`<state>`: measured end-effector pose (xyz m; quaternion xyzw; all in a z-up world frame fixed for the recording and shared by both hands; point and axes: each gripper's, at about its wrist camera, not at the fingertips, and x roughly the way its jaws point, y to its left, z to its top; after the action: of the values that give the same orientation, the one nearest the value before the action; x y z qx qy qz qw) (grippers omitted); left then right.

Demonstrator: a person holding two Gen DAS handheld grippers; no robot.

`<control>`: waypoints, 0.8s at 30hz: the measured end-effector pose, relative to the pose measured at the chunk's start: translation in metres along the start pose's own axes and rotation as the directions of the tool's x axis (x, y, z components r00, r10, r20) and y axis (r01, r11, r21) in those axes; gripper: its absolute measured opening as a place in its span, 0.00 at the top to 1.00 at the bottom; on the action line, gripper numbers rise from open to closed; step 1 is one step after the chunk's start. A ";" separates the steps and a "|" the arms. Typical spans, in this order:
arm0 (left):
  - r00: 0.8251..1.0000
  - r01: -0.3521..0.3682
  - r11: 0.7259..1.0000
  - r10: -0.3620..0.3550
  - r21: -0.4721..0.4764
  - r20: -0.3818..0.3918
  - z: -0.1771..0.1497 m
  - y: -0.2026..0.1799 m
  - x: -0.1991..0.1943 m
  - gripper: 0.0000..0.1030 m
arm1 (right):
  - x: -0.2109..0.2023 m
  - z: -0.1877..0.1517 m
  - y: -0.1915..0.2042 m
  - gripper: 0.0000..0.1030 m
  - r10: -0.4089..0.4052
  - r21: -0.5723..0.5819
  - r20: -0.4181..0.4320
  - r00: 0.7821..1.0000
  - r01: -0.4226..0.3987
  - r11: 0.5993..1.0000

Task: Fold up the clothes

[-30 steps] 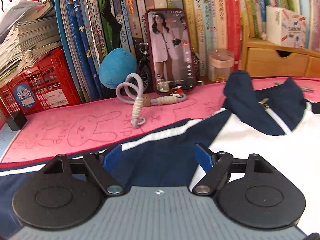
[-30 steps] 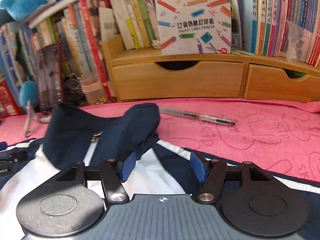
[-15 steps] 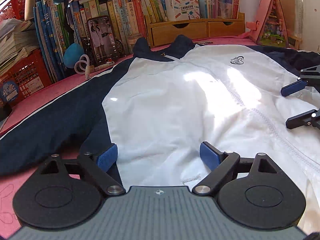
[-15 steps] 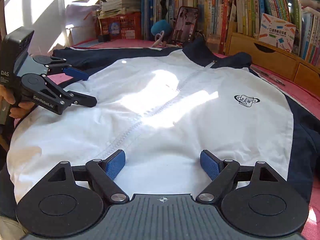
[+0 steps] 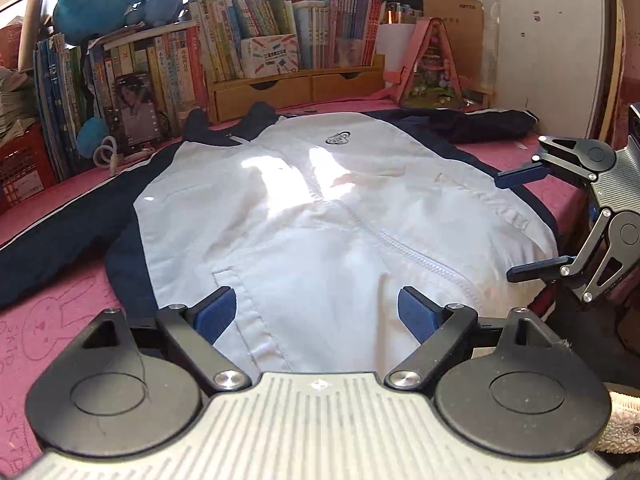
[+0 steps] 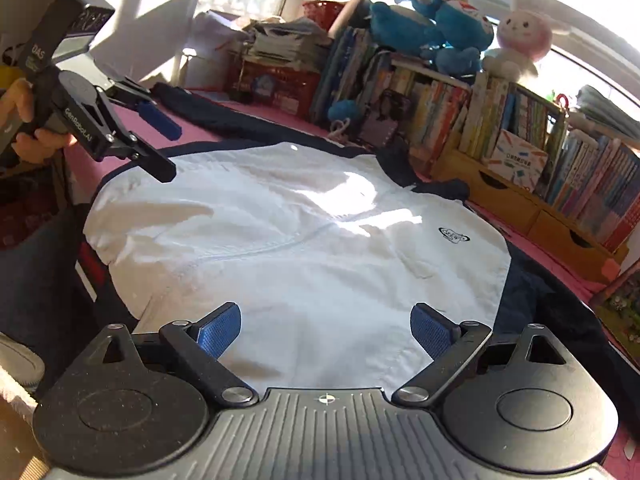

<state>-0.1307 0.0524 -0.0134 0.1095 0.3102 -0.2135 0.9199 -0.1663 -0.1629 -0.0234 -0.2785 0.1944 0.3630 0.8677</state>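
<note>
Pulling back from the collar to the near hem of the white and navy jacket [image 5: 320, 208], lying flat and unfolded on the pink table cover [image 5: 60, 320], with left gripper [image 5: 316, 312] and right gripper [image 6: 326, 330] just opened wide and empty, ready for a first fold.

Bright window sunlight | glare patches on jacket [image 5: 320, 208] | fisheye-bent edges | sharp focus

Both cameras sit low behind their claws near the jacket's [image 5: 320, 216] hem, angled down toward the bookshelf [image 6: 460, 112]; both share the jacket [image 6: 296, 232], each showing the other claw at its frame edge
</note>
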 end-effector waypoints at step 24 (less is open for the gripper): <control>0.995 -0.070 0.996 0.074 -0.055 0.064 0.062 0.038 0.009 0.02 | -0.091 -0.106 -0.196 0.00 -0.522 0.654 -0.308 0.795 0.576 0.491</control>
<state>-0.0748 0.0628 0.0322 0.0892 0.2808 -0.1755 0.9394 -0.0960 -0.3909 0.0116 0.0253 0.2509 -0.0488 0.9665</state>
